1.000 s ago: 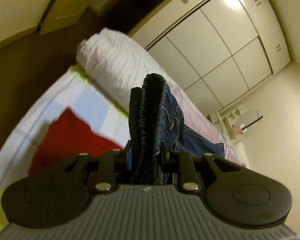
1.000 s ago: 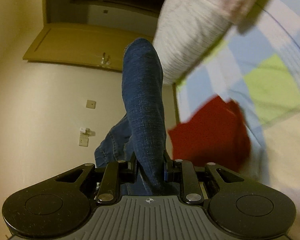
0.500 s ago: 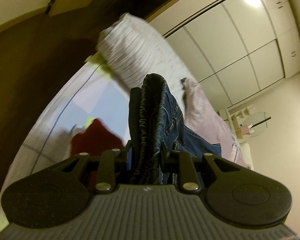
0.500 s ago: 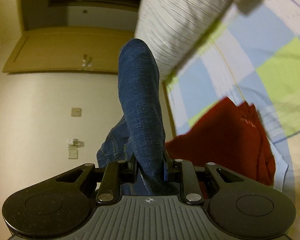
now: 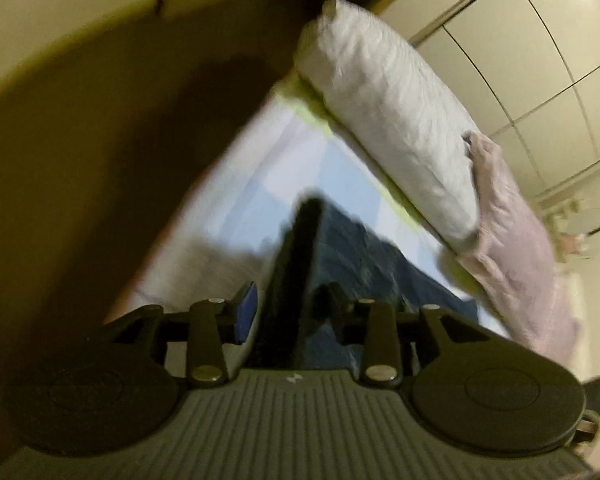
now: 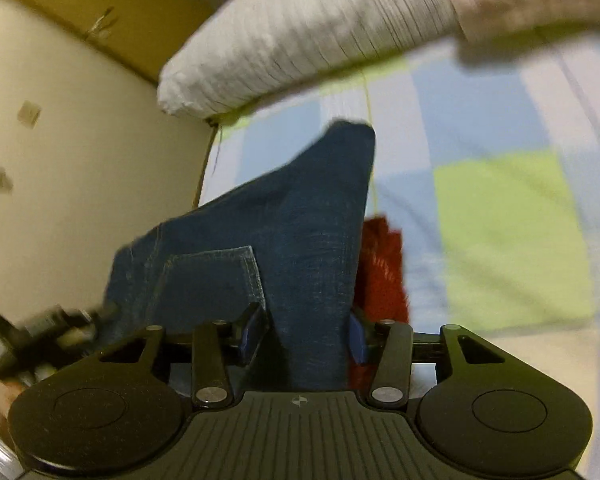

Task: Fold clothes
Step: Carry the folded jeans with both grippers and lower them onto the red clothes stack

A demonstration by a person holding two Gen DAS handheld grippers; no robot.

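Jeans stand between the fingers of both grippers, folded over the checked bedsheet. The left gripper and right gripper are opening, pads parting from the denim, likely to lay the fold down. Just right of the right fingers lies a red garment; a white pillow lies beyond.

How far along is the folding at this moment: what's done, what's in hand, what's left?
Done: the jeans are doubled over and lowered onto the checked bedsheet.
In hand: the left gripper and right gripper are opening, denim between their jaws.
Left: pulling clear, tidying the fold; the red garment beside them looks unfolded.
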